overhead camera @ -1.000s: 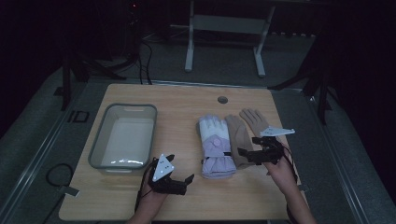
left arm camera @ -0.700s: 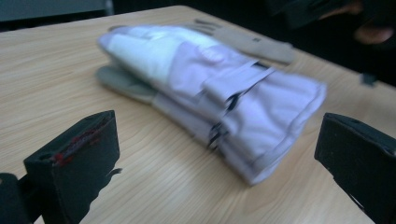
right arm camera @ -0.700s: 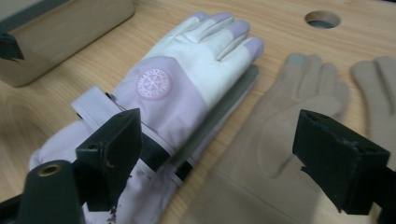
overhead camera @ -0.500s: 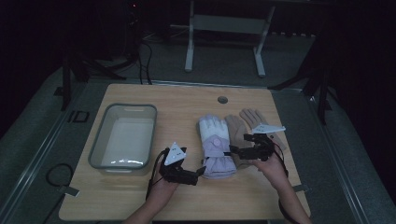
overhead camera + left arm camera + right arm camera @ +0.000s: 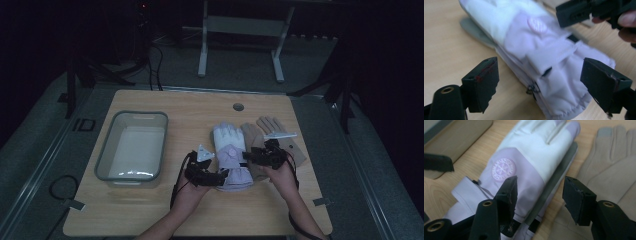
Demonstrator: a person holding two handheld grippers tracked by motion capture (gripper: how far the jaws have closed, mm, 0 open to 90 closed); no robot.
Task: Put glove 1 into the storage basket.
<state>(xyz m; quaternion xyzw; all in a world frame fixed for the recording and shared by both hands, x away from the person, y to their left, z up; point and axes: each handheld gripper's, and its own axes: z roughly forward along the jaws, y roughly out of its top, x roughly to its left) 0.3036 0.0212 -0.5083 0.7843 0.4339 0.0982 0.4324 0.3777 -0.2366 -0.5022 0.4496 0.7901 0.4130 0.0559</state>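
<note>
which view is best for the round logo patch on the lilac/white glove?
Right gripper view: the round patch on the lilac and white glove is sharp, close and unobstructed, its pattern visible. Left gripper view shows the patch smaller and blurred. High view shows the glove whole, but the patch is too small to make out.

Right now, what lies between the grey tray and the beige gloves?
The white and lilac glove lies between the grey tray and the beige gloves, as the high view shows.

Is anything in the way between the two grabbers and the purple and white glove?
Nothing visible is. The left gripper has the cuff of the purple and white glove between its open jaws, and the right gripper straddles the glove's edge beside the tan glove. Both grippers' jaws have just been closing.
</note>
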